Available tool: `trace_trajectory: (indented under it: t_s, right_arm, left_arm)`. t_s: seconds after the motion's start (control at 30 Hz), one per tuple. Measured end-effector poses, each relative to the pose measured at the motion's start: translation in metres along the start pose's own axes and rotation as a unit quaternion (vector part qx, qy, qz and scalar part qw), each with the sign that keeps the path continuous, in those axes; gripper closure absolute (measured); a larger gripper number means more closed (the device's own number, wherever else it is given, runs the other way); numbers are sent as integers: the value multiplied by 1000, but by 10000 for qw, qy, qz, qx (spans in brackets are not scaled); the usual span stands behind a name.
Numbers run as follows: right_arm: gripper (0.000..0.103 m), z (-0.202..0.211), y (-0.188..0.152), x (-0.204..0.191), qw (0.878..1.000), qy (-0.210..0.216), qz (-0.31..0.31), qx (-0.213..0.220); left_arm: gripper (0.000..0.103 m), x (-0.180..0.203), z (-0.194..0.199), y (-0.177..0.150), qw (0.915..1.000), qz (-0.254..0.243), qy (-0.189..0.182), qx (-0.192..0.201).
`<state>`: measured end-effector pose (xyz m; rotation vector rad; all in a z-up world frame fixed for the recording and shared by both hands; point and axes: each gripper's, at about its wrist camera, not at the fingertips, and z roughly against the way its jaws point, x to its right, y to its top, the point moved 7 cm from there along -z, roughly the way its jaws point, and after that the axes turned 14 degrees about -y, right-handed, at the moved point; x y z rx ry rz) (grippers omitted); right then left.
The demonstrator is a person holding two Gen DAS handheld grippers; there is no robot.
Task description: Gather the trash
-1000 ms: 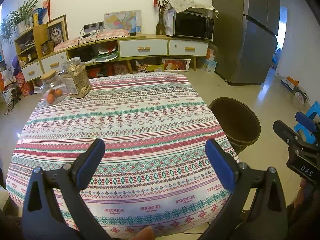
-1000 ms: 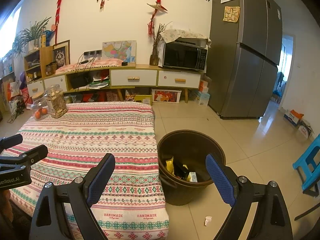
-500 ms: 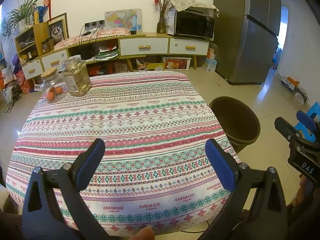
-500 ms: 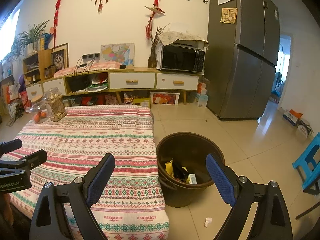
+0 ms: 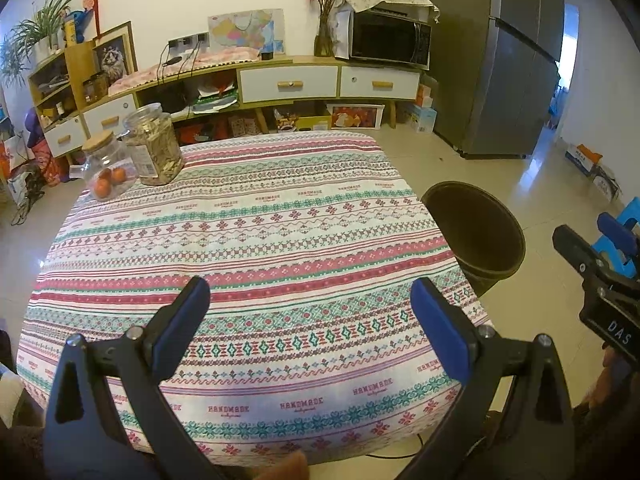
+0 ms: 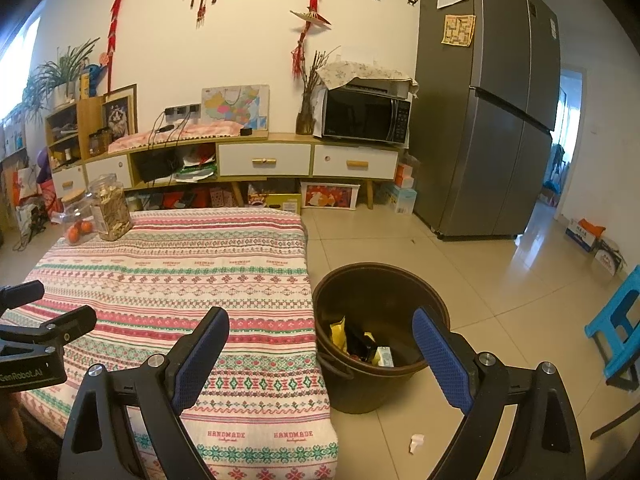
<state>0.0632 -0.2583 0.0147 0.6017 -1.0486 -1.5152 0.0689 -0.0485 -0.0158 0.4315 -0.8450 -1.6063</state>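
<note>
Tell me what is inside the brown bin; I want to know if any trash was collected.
The bin holds yellow wrappers, something dark and a small white carton. Its near wall hides the rest of the bottom.

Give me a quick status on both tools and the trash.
Left tool open, empty, over the tablecloth. Right tool open, empty, above the bin. Wrappers in bin; white scrap on floor beside it. Nothing in the way.
</note>
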Motion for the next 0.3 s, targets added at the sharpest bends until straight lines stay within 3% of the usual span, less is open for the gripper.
trace_trajectory:
  t_s: [0.2, 0.3]
  right_arm:
    - [8, -2, -6, -4, 10000, -8, 42, -26]
    - [0, -12, -29, -3, 9994, 220, 34, -266]
  left_arm:
    - [3, -1, -1, 0, 10000, 30, -65, -51]
    - [3, -8, -4, -1, 9997, -28, -107, -209]
